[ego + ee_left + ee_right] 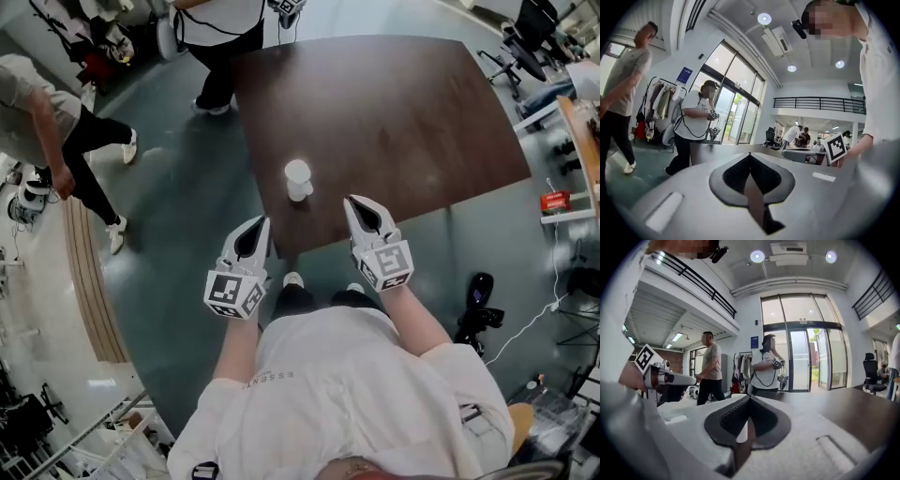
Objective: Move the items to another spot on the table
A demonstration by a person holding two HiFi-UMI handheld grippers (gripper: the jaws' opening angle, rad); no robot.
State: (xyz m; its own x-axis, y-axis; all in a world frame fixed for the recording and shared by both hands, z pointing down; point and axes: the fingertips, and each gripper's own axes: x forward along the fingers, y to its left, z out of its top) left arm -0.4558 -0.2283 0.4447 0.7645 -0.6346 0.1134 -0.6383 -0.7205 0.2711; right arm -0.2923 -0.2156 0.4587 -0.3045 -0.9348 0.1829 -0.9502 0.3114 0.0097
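Left gripper and right gripper, both pressed together and empty, hover short of the counter, where a white cup stands near the edge. Reaching in without spreading first could knock it off.

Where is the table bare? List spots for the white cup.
Nearly all of the brown table is bare: the whole stretch beyond and right of the white cup. Only the near edge is tight, where the left gripper and right gripper hover.
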